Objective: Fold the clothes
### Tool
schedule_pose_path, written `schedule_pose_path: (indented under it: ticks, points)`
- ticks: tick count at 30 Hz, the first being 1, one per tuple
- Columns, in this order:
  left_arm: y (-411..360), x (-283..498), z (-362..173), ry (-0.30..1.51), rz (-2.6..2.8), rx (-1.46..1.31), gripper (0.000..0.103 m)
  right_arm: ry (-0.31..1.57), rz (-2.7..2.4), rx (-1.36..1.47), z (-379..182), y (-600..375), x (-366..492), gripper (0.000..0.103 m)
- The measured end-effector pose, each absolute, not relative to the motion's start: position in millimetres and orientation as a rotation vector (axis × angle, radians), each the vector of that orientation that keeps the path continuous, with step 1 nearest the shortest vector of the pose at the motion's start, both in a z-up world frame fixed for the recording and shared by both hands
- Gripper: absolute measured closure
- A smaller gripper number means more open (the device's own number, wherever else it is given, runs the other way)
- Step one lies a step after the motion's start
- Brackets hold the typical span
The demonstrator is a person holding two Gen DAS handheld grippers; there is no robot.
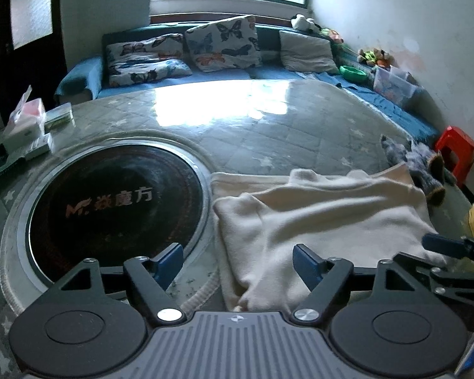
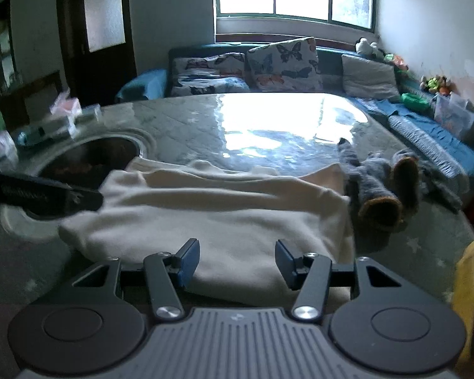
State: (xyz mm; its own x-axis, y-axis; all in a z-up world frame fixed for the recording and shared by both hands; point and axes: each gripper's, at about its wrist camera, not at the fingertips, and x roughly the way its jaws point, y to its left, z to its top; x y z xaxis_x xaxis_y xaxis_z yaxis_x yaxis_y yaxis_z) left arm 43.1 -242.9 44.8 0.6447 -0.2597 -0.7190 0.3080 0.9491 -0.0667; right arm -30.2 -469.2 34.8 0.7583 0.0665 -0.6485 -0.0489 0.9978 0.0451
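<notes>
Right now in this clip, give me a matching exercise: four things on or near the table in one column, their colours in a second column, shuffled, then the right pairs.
Things:
1. garment
2. stool
3. bowl
4. round plate set in the table

Colours:
A. green
B. black
C. cream
D. red

Pairs: 1-C, 2-D, 3-A, 4-B
</notes>
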Motion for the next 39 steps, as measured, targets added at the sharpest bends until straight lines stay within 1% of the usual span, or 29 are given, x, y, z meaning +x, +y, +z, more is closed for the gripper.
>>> schedule_pose_path:
  ticks: [6, 9, 24, 25, 26, 27, 31, 33, 34, 36, 38, 39]
  points:
    - [-247.8, 38.2, 31.9, 0.827, -0.322, 0.108, 0.024, 0.726, 0.069, 0.004, 23.4, -461.6, -32.8, 0.049]
    - [-246.5, 37.8, 28.6, 0.836, -0.319, 0.104, 0.024, 0.723, 0.067, -0.001, 26.5, -459.9, -34.6, 0.049]
    - [-240.3, 32.6, 27.3, 0.831, -0.314, 0.090, 0.022, 0.707, 0.067, -0.011, 26.5, -451.0, -40.7, 0.048]
    - [-239.4, 31.6, 28.3, 0.829, -0.314, 0.087, 0.022, 0.705, 0.068, -0.009, 27.6, -451.4, -41.5, 0.047]
    - [-238.5, 30.5, 29.1, 0.828, -0.313, 0.084, 0.020, 0.706, 0.070, -0.009, 27.5, -451.3, -41.9, 0.040]
    - [-237.7, 29.7, 29.7, 0.828, -0.312, 0.083, 0.019, 0.708, 0.070, -0.012, 26.8, -450.8, -42.3, 0.038]
    - [-232.1, 25.5, 30.9, 0.830, -0.315, 0.072, 0.018, 0.710, 0.062, -0.022, 24.2, -448.2, -43.9, 0.036]
    - [-229.9, 23.1, 31.2, 0.830, -0.317, 0.069, 0.017, 0.703, 0.059, -0.021, 26.0, -447.3, -45.3, 0.029]
    - [-228.8, 22.0, 31.6, 0.828, -0.320, 0.070, 0.017, 0.699, 0.056, -0.022, 26.9, -446.7, -45.9, 0.027]
    - [-227.4, 19.5, 32.1, 0.821, -0.315, 0.073, 0.012, 0.695, 0.047, -0.027, 28.0, -445.7, -46.8, 0.027]
    - [-226.2, 16.4, 33.3, 0.813, -0.314, 0.079, 0.011, 0.693, 0.039, -0.020, 28.7, -446.5, -47.6, 0.017]
    - [-225.5, 14.8, 33.9, 0.810, -0.314, 0.081, 0.011, 0.690, 0.034, -0.016, 28.8, -446.5, -48.2, 0.017]
